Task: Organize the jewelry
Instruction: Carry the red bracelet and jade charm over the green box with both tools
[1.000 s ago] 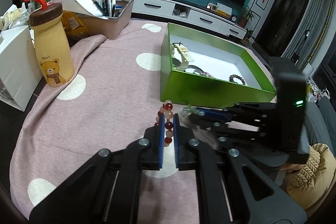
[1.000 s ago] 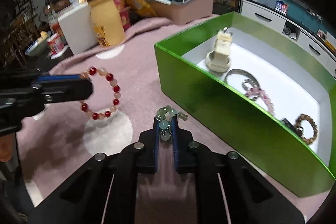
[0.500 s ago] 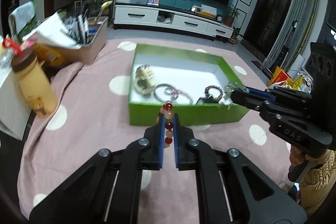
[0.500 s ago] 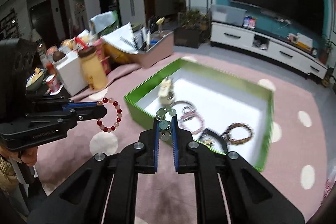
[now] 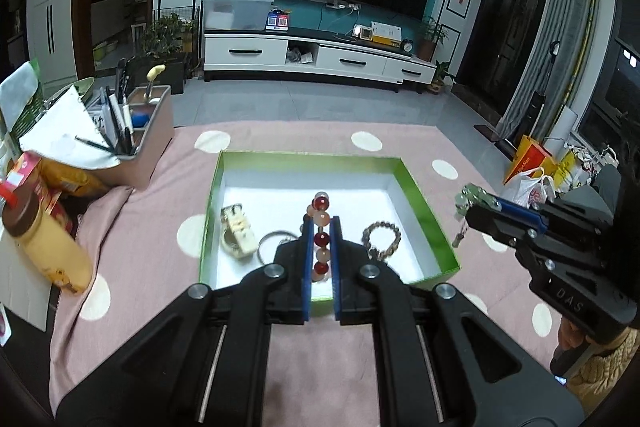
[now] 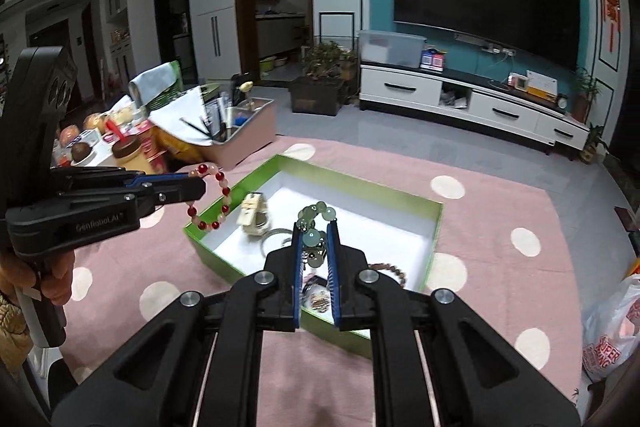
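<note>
1. Left gripper [image 5: 320, 227]: clamped on red-and-pink bead bracelet [image 5: 321, 233], held above green box [image 5: 430, 219]
2. Right gripper [image 6: 314, 233]: clamped on pale green bead bracelet [image 6: 314, 223], above the same box on pink-clothed worktop [image 5: 160, 239]

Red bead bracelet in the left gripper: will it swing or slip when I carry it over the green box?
The red bead bracelet probably swings: its loop hangs free beside the left gripper. It is likely floppy, being separate strung beads. Round, glossy beads may slip between the pads, so move gently over the green box.
</note>
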